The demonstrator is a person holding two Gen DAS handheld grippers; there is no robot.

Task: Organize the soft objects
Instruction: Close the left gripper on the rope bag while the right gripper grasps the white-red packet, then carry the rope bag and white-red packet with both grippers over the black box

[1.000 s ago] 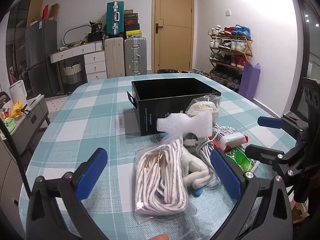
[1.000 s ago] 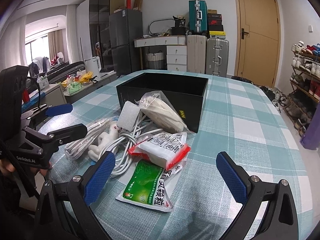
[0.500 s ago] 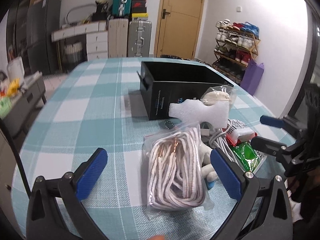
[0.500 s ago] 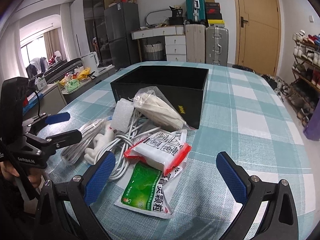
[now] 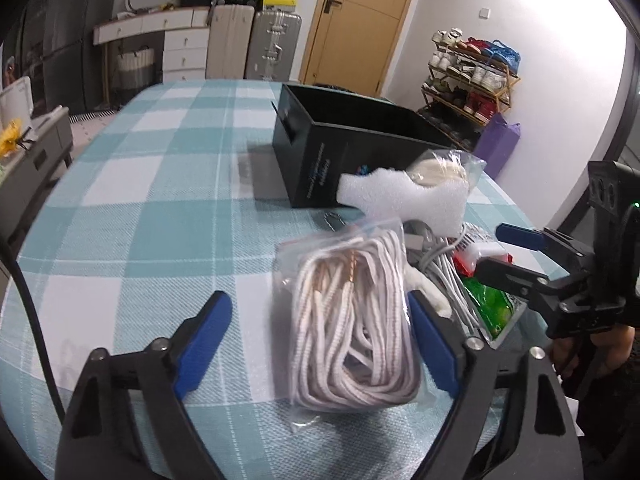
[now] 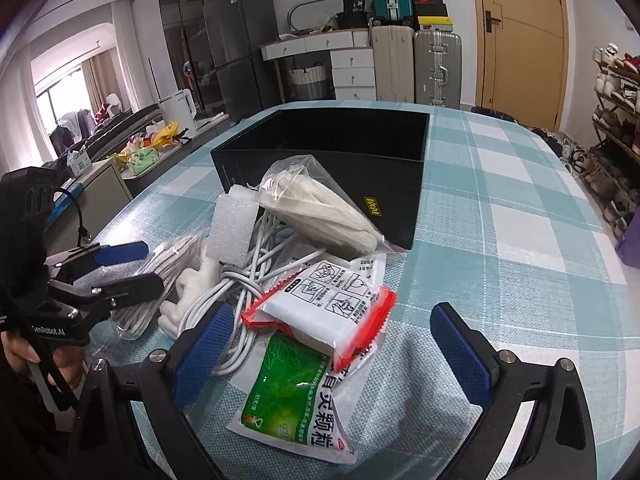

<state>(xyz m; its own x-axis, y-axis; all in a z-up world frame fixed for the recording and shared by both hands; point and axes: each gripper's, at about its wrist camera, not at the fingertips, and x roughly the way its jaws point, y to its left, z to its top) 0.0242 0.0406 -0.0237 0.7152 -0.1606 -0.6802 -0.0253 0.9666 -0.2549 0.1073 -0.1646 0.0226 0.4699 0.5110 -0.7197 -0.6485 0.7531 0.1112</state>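
Note:
A clear bag of white rope (image 5: 352,320) lies on the checked tablecloth, partly between the fingers of my open left gripper (image 5: 320,340); it also shows in the right wrist view (image 6: 160,276). Behind it lie a white foam piece (image 5: 404,200), a bagged cream cloth (image 6: 320,208), a white cable bundle (image 6: 248,280), a red-edged white packet (image 6: 328,304) and a green sachet (image 6: 296,396). The open black box (image 6: 340,148) stands beyond the pile. My right gripper (image 6: 332,356) is open and empty, over the packet and sachet.
The table's edge (image 5: 24,240) curves away at the left. Suitcases and drawers (image 5: 240,44) line the far wall beside a wooden door. A shoe rack (image 5: 472,76) stands to the right. A low cabinet with clutter (image 6: 136,152) stands beside the table.
My left gripper has moved forward and lower, so the rope bag now lies partly between its fingers. My right gripper has moved closer to the packet and sachet.

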